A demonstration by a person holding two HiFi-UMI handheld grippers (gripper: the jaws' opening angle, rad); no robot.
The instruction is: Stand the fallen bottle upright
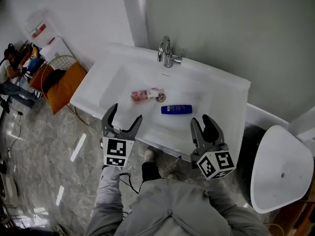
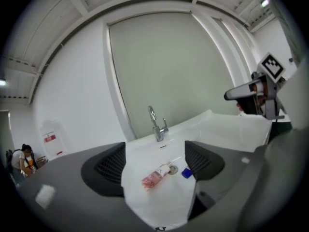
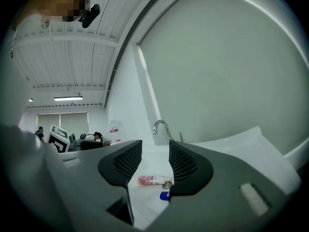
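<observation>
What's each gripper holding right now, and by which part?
Nothing. The left gripper has its jaws apart and empty. The right gripper has its jaws nearly together on nothing. The pink bottle and blue bottle lie in the sink, untouched.

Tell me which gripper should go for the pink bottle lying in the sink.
Left, probably. The left gripper's jaws stand open, and its view frames the pink bottle between them. The right gripper's jaws are all but shut, and it sits nearer the blue bottle.
</observation>
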